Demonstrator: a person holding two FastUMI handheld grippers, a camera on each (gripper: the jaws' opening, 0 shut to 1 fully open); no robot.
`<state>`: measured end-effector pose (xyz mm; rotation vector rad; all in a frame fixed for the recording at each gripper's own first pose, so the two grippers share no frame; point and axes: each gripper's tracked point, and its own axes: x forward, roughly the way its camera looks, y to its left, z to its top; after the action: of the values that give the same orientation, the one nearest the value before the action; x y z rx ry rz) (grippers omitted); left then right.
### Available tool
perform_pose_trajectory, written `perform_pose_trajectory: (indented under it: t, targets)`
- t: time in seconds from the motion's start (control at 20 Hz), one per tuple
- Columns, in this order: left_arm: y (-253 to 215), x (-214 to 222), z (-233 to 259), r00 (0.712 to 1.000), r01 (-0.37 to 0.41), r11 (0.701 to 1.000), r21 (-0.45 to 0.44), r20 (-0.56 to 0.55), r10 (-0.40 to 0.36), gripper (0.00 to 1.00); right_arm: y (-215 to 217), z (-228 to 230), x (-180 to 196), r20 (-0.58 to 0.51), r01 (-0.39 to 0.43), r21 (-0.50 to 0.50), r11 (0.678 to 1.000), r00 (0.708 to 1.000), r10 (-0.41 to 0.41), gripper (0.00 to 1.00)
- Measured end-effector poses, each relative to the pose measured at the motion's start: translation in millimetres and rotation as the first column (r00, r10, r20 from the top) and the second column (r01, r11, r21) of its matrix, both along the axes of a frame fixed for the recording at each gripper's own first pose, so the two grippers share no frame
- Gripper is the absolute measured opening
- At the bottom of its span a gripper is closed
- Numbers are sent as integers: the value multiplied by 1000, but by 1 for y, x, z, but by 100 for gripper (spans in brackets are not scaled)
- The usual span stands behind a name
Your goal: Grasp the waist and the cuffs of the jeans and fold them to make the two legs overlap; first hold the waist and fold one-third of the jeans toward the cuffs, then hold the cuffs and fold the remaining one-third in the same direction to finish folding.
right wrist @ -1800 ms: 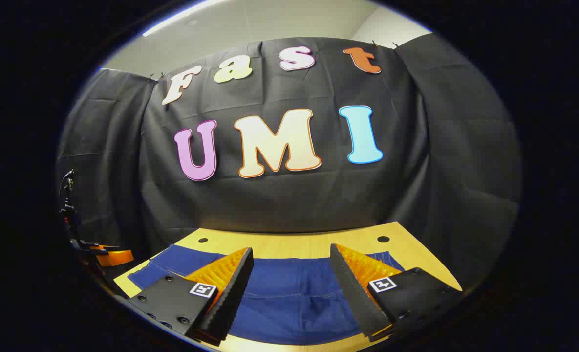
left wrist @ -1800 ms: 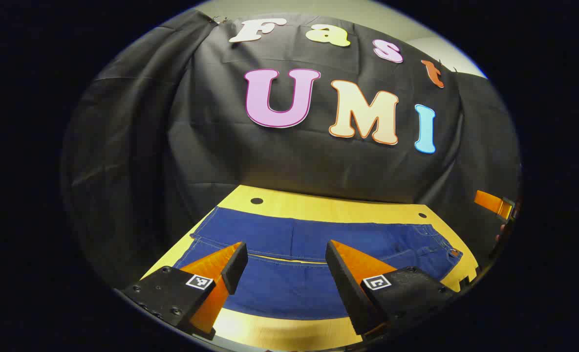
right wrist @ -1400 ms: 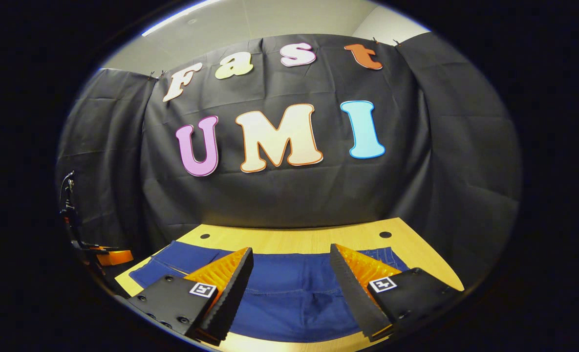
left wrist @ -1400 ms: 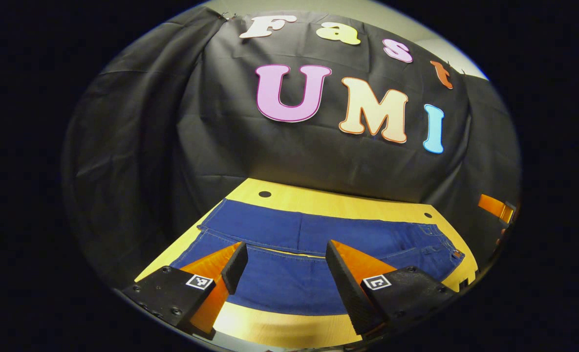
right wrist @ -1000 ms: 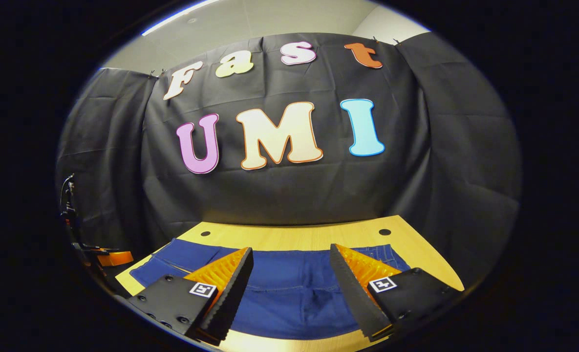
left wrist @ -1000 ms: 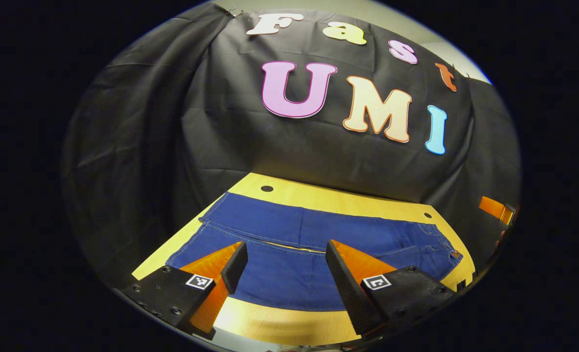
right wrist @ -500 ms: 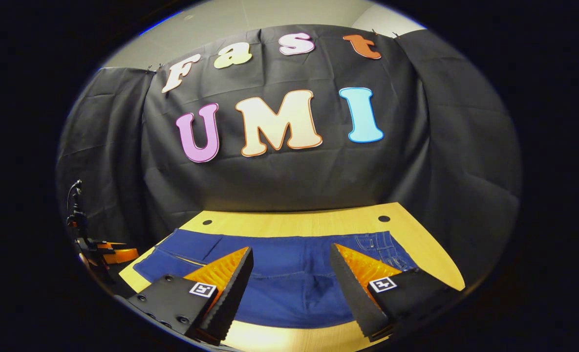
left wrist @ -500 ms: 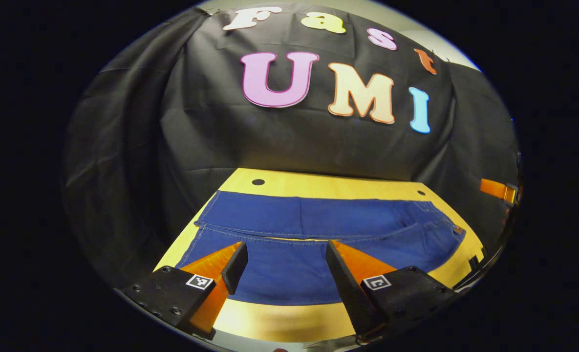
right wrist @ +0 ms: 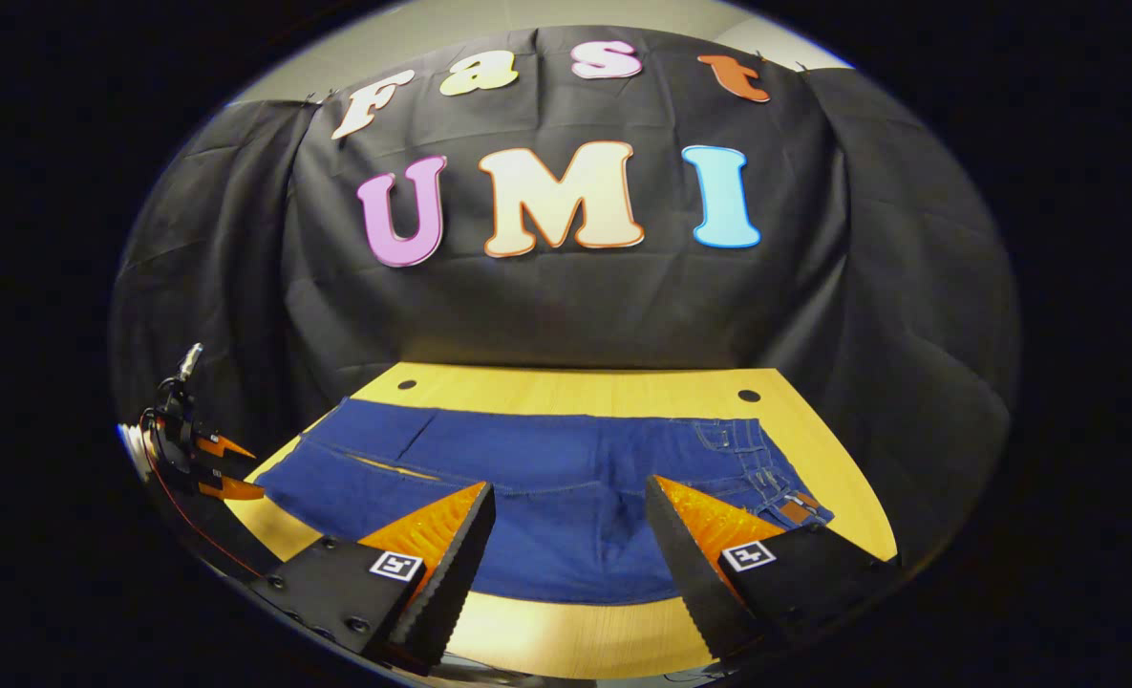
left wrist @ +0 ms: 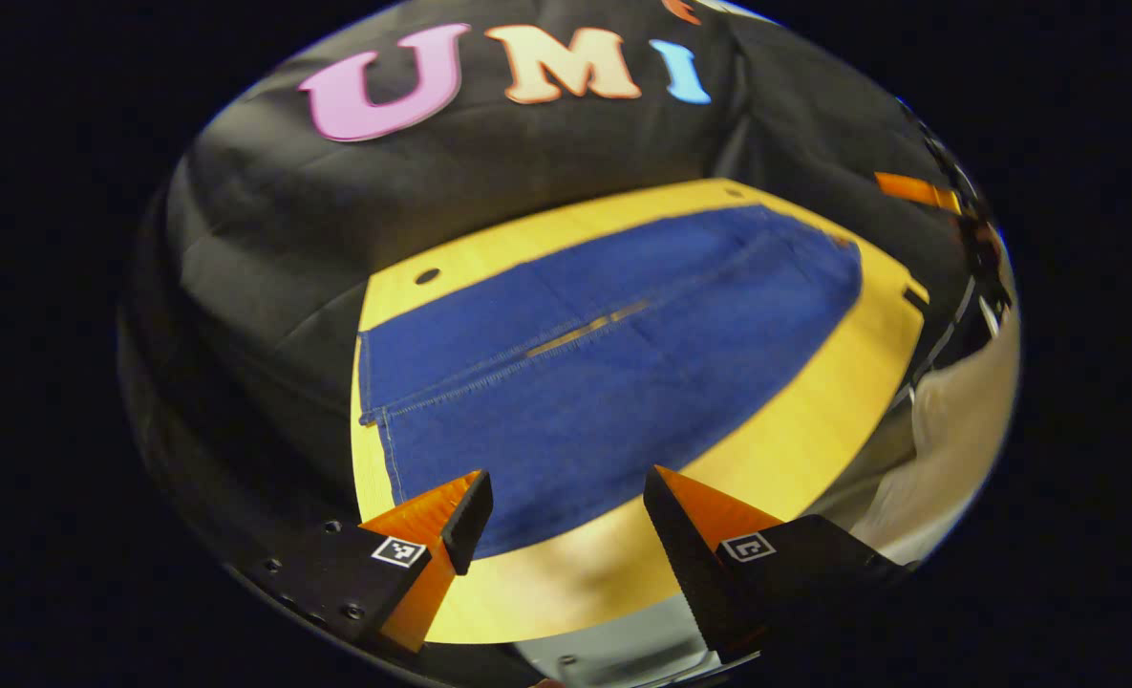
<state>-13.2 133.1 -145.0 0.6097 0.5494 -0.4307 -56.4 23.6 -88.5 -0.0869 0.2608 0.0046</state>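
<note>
Left gripper view tilted, above cuff end; right gripper view level, near waist – both share jeans (left wrist: 585,373) on table (right wrist: 575,387).

the jeans (right wrist: 566,497) are matt blue denim with lighter stitched seams, lying on a smooth, pale wooden table (right wrist: 575,387) with a slight sheen. the right gripper (right wrist: 570,549) has ribbed orange plastic fingers (right wrist: 432,526) edged with rough black padding.

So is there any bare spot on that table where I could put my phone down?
Some. A bare strip of table runs along the near edge, between the jeans and the open fingers. Another strip lies behind the jeans, by the black cloth, with two holes in it. The middle is covered by denim almost end to end.
</note>
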Motion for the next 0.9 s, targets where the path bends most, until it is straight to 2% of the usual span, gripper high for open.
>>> perform_pose_trajectory:
  t: [0.15,0.3,0.35,0.4,0.45,0.7,0.75,0.8,0.9]
  targets:
    - [27,-2,-26,990,71,989,126,-127,-55,96,16,-16,-4,-42,-29,1,1000,999,29,98]
    - [50,6,-37,977,105,973,204,-201,-64,96,26,-33,-7,-88,-47,-9,999,995,46,98]
    - [58,12,-41,973,107,969,221,-222,-57,96,27,-38,-9,-102,-50,-17,999,994,48,98]
    - [64,14,-45,969,113,966,231,-242,-55,96,28,-41,-11,-113,-53,-26,998,992,50,93]
    - [69,15,-47,965,119,963,244,-257,-54,96,25,-44,-13,-125,-53,-36,998,991,48,98]
    - [85,27,-55,947,140,946,293,-317,-42,96,9,-45,-12,-148,-8,-10,1000,989,7,98]
    - [87,31,-58,945,148,941,304,-323,-44,95,4,-46,-11,-150,6,-5,1000,989,-7,93]
    - [88,33,-60,944,153,938,311,-328,-45,95,-4,-47,-11,-157,20,-20,1000,987,-23,98]
    - [89,31,-60,935,163,939,303,-351,-49,95,-19,-45,-12,-157,42,-64,997,986,-52,98]
